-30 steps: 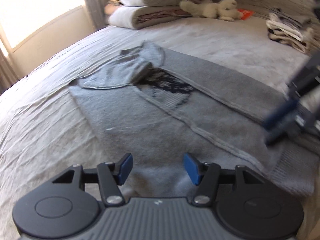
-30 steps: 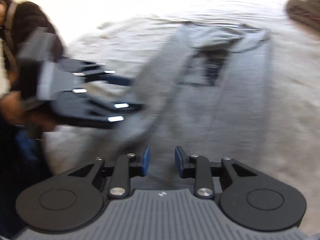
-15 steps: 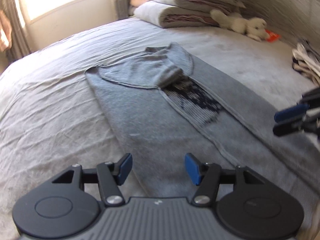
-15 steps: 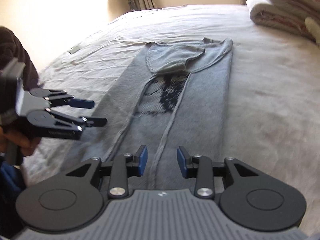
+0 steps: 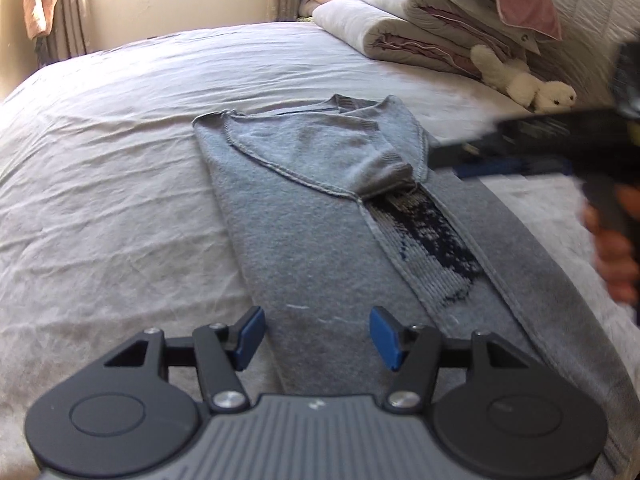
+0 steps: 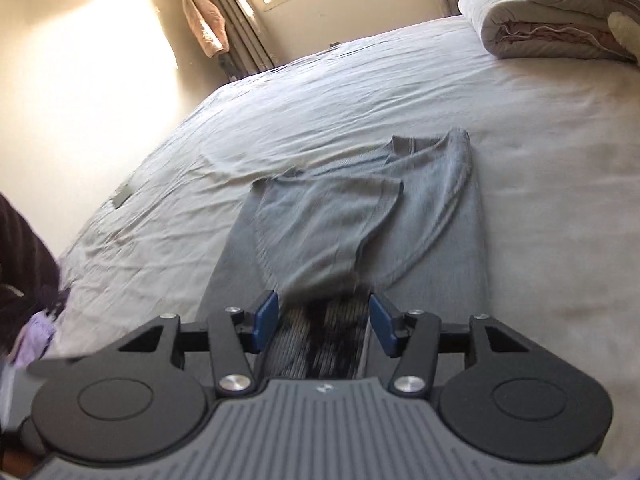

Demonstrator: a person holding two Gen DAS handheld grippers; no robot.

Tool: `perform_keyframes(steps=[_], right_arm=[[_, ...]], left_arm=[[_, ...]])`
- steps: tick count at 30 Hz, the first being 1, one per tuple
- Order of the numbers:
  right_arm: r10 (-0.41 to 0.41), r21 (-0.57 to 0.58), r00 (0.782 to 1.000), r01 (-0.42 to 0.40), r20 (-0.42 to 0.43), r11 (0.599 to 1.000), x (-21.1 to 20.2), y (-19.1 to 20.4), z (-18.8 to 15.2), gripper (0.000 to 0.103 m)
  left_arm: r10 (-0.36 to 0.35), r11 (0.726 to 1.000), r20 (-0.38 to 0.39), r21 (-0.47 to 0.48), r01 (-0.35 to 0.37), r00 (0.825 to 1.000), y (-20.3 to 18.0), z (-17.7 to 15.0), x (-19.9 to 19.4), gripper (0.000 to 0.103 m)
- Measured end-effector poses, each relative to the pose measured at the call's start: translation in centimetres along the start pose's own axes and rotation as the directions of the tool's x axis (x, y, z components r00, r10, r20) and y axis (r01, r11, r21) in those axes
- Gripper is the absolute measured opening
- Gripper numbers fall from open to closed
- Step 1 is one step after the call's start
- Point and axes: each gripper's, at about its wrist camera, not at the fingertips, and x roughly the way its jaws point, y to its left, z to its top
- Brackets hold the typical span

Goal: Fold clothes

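Across the middle of the bed lies the grey sweater, sides and sleeves already folded inward, both the left tool and the right tool gaping empty, the right's jaws just widened, so next likely comes gripping an end for the lengthwise fold.

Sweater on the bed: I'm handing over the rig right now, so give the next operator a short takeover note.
Left gripper: open, empty, above the near end of the sweater.
Right gripper: jaws have just been opening, nothing between them, over the dark pattern in the middle.
Sweater: flat on the bed, both long sides and a sleeve folded inward into a narrow strip.
Done: side folds.
Left: probably fold the strip end over end, then set it aside.
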Motion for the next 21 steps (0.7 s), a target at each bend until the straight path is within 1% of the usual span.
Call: perform_keyframes(steps=[1,4,6,9,10,11,12,14,16,18,19,21], right_arm=[[-0.010,-0.001,1.000,0.010,-0.001,1.000,1.2,-0.1,0.9,0.055],[-0.103,-0.016,0.994,0.102,-0.021,0.995,4.9,-0.8,2.9,0.055],[-0.142,-0.018,0.990,0.141,-0.028,0.990,6.4,-1.4,3.8,0.055],[-0.177,-0.054,0.982,0.174,-0.062,0.983,8.4,-1.7,4.4,0.054],[-0.189,-0.088,0.980,0.183,-0.063,0.979,8.6,-1.5,4.3,0.049],[-0.201,-0.122,0.978,0.192,-0.064,0.974,8.8,-1.2,4.3,0.021],[-0.210,-0.152,0.976,0.198,-0.063,0.968,9.1,-1.0,4.3,0.004],[-0.183,-0.173,0.982,0.174,-0.037,0.969,9.0,-0.8,5.1,0.004],[-0.195,-0.222,0.981,0.189,-0.004,0.956,9.0,-0.2,6.0,0.004],[-0.186,-0.257,0.982,0.191,0.043,0.947,8.8,0.2,6.6,0.004],[-0.188,-0.266,0.981,0.195,0.052,0.944,8.9,0.4,6.7,0.004],[-0.239,-0.304,0.971,0.236,0.028,0.923,10.1,0.3,6.2,0.004]], left_arm=[[0.001,1.000,-0.003,-0.007,-0.001,1.000,0.2,0.1,0.1,0.060],[0.002,1.000,-0.015,-0.025,-0.002,1.000,0.7,0.2,0.4,0.060],[-0.009,0.999,-0.019,-0.040,0.008,1.000,1.0,0.4,0.7,0.060],[-0.027,0.998,-0.025,-0.065,0.025,0.999,1.3,0.8,1.1,0.060],[-0.034,0.997,-0.029,-0.076,0.032,0.999,1.4,1.0,1.3,0.060],[-0.041,0.995,-0.033,-0.087,0.038,0.999,1.5,1.1,1.5,0.060],[-0.045,0.994,-0.038,-0.102,0.041,0.998,1.6,1.2,1.7,0.060],[-0.053,0.990,-0.046,-0.131,0.047,0.998,1.8,1.3,2.1,0.060],[-0.057,0.988,-0.043,-0.144,0.050,0.997,2.0,1.3,2.1,0.060],[-0.042,0.992,-0.032,-0.121,0.038,0.999,1.8,1.2,1.9,0.060],[-0.032,0.994,-0.026,-0.105,0.029,0.999,1.7,1.1,1.8,0.060],[-0.008,0.998,-0.022,-0.070,0.006,1.000,1.3,0.8,1.7,0.061]])
